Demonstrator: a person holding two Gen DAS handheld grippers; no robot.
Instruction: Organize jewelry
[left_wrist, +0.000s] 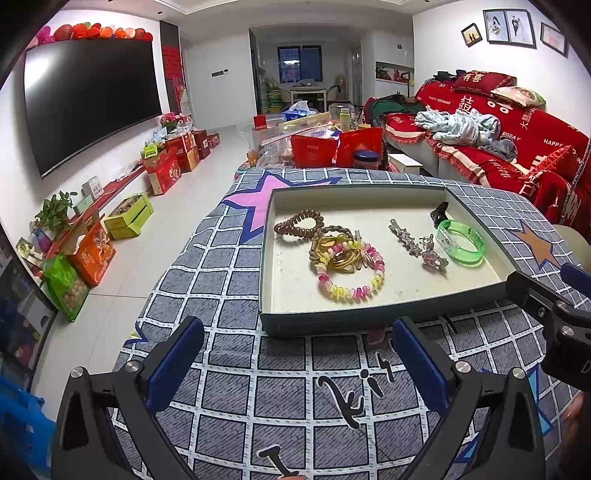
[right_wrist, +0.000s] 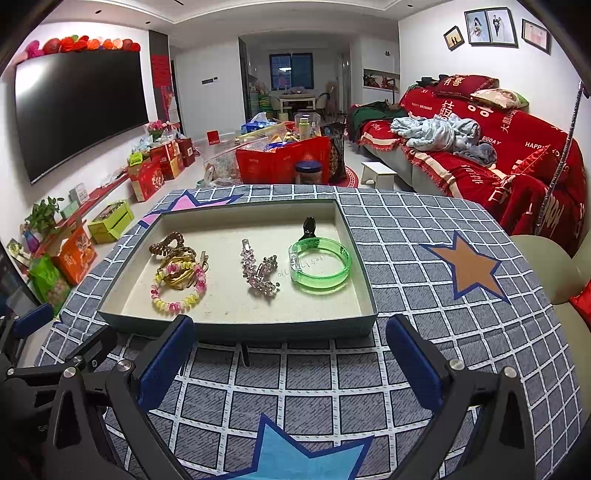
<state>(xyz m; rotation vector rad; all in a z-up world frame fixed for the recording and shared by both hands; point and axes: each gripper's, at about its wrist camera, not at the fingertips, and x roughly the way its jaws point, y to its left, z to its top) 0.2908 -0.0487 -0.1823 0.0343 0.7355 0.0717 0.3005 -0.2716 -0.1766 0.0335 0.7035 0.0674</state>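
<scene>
A shallow grey tray (left_wrist: 334, 322) (right_wrist: 236, 326) lies on the checked tablecloth. In it sit a brown coil hair tie (left_wrist: 298, 221) (right_wrist: 167, 242), a pile of yellow bands with a pink-and-yellow coil bracelet (left_wrist: 351, 273) (right_wrist: 179, 282), jewelled hair clips (left_wrist: 419, 245) (right_wrist: 258, 271), a green translucent bangle (left_wrist: 461, 243) (right_wrist: 319, 266) and a black claw clip (left_wrist: 439, 212) (right_wrist: 308, 226). My left gripper (left_wrist: 299, 334) is open just short of the tray's near wall, nothing between its fingers. My right gripper (right_wrist: 290, 332) is likewise open and empty before that wall. A thin dark hairpin (right_wrist: 245, 353) (left_wrist: 451, 325) lies on the cloth by the tray.
The cloth (left_wrist: 229, 369) (right_wrist: 424, 258) drops off at the table's left edge to a tiled floor. Red bags and boxes (right_wrist: 282, 158) crowd beyond the far edge. A red-covered sofa (right_wrist: 480, 147) stands at the right, a wall television (left_wrist: 92, 99) at the left.
</scene>
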